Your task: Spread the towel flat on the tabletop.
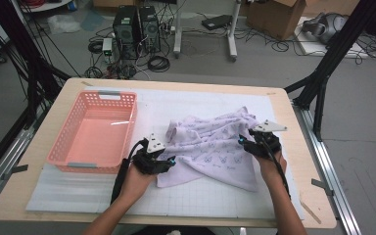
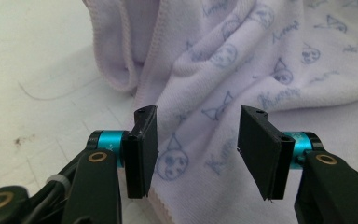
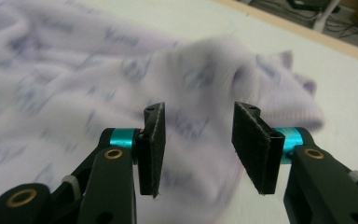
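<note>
Cloth under inspection: a lilac towel point(image 1: 215, 147) with a small blue cartoon print lies crumpled on the white gridded mat point(image 1: 200, 200), right of centre on the table point(image 1: 303, 196). I judge it light, soft and limp: it will sag and drag when lifted and offers no stiff part, so the stitched hem and corners are the sound places to pinch, taking a single layer where possible. My left gripper point(image 1: 169, 160) sits low at the towel's near left edge; in the left gripper view its jaws stand about half open with the hem point(image 2: 161, 205) lying under the gap, the pads point(image 2: 142, 154) pressing on nothing. My right gripper point(image 1: 245, 142) is over the towel's right edge, jaws likewise parted and holding nothing, cloth blurred beyond them. The pink plastic basket point(image 1: 95, 131) stands just left of the towel; I see nothing inside it.
</note>
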Motion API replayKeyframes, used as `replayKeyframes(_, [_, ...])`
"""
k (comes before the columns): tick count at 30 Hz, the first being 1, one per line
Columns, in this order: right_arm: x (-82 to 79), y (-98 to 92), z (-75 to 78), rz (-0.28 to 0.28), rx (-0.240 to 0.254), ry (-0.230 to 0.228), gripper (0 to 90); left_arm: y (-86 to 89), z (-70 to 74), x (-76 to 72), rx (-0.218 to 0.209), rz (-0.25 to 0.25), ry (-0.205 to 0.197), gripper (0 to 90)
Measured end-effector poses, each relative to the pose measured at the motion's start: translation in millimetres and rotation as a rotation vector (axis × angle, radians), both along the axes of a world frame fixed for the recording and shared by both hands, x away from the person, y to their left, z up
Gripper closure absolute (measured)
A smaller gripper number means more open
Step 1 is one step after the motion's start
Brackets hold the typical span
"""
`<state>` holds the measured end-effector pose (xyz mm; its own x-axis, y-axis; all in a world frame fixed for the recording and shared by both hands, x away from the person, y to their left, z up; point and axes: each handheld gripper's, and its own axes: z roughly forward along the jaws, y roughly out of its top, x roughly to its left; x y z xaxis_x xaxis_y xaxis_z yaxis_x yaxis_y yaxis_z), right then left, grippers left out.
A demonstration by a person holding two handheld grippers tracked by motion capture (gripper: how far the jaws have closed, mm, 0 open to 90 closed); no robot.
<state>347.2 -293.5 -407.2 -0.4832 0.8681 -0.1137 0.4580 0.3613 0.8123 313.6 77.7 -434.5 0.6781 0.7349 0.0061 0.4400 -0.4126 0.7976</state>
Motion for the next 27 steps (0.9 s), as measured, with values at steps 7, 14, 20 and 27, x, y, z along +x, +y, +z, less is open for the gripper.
replayKeyframes(7, [-29.4, -13.7, -19.5, 0.049, -0.006, 0.127, 51.3, 1.3, -8.2, -0.4, 0.038, -0.004, 0.021, 43.8])
replayKeyframes(14, [-26.2, -15.8, -35.6, 0.092, 0.033, 0.213, 83.7, 1.4, -14.0, -3.1, 0.030, -0.015, 0.021, 48.3])
replayKeyframes(20, [-16.7, -10.8, -29.8, 0.046, -0.031, 0.132, 85.6, -1.9, -10.6, -0.1, 0.061, -0.001, -0.008, 85.8])
replayKeyframes(27, [-1.0, -16.5, -24.7, -0.051, -0.023, 0.012, 86.1, -1.9, -8.8, 12.9, 0.057, 0.060, -0.043, 85.7])
